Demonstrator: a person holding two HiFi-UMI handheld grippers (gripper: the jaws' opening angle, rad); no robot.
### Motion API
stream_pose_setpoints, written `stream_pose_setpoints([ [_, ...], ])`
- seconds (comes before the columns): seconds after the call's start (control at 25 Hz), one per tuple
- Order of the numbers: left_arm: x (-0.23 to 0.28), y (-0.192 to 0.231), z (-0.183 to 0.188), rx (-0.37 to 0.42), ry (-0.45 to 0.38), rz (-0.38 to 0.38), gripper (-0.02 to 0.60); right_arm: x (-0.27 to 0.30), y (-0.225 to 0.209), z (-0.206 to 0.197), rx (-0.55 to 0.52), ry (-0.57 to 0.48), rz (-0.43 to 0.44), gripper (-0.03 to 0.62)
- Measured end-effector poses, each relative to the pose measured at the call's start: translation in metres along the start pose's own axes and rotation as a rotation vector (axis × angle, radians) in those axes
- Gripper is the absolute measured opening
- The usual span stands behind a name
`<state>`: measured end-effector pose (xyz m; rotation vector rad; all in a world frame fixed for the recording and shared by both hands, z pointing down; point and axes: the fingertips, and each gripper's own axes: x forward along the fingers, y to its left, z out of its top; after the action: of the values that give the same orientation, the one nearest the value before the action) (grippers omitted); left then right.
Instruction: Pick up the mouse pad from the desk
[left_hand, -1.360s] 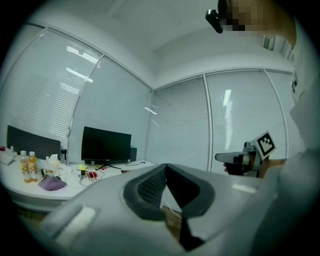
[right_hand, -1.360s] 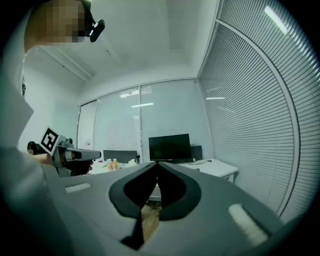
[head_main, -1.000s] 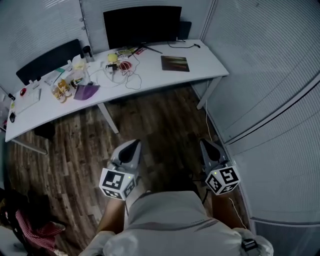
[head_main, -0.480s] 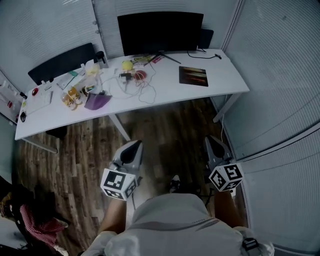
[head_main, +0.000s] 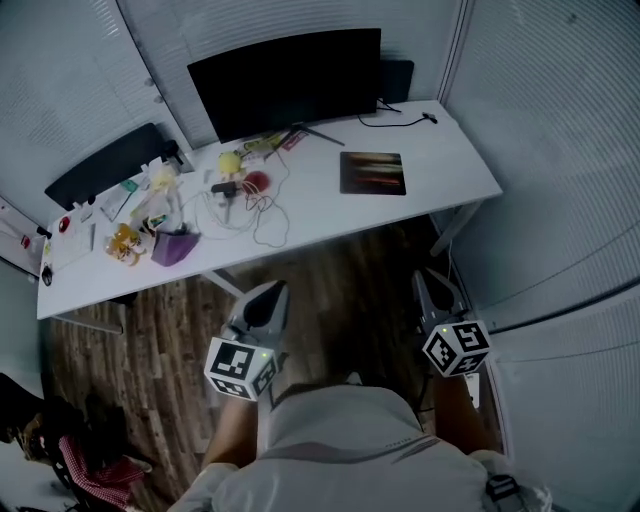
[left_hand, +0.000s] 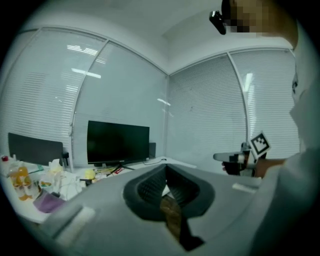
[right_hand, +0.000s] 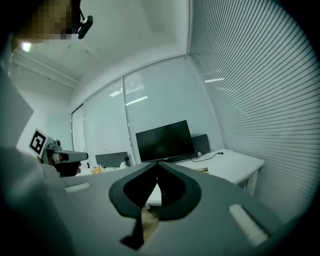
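1. The mouse pad (head_main: 373, 172) lies flat on the white surface (head_main: 445, 150), toward the right end. It is a dark rectangle with a streaky print and nothing on top.
2. The left gripper (head_main: 270, 290) hangs over the wood floor (head_main: 340, 290), short of the surface's near edge and well apart from the mouse pad.
3. Look along it: its fingers (left_hand: 149, 187) are pressed together tip to tip, with nothing between them.
4. The right gripper (head_main: 422, 278) hangs about level with the left one, also over the floor, near the surface's right leg (head_main: 450, 225). It is closer to the mouse pad but well clear of it.
5. Its fingers (right_hand: 172, 192) are together too, and it is empty.
6. At the back stands the monitor (head_main: 285, 80), screen dark, with a black box (head_main: 397, 78) just behind its right edge. The mouse pad sits in front of the monitor's right end.
7. A thin black cable (head_main: 400, 120) runs along the back of the surface, behind the mouse pad.
8. Left of the mouse pad there is clutter: a tangle of white cord (head_main: 268, 215), a red thing (head_main: 255, 182) and a yellow ball (head_main: 230, 160). Farther left lies a purple thing (head_main: 172, 246).
9. A dark chair (head_main: 105, 165) stands behind the left end, and blinds (head_main: 570, 150) cover the wall on the right.
10. Each gripper view catches the other gripper off to the side, pointing the same way, toward the surface.
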<state>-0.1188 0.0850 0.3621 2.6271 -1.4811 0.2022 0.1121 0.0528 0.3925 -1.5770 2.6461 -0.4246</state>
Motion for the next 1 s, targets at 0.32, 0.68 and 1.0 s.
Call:
stream_pose_setpoints([
  [0.32,0.095,0.017,-0.007,-0.004,0.053,-0.044,0.002,0.051,-0.068,-0.008,0.047,0.041,-0.04,0.003],
  [0.68,0.223,0.086,-0.016,0.013,0.084,-0.191,0.002,0.143,-0.124,0.0,0.045,0.057,-0.217,0.003],
  [1.0,0.338,0.162,0.009,0.033,0.144,-0.327,0.002,0.249,-0.15,0.046,-0.02,0.056,-0.355,0.003],
])
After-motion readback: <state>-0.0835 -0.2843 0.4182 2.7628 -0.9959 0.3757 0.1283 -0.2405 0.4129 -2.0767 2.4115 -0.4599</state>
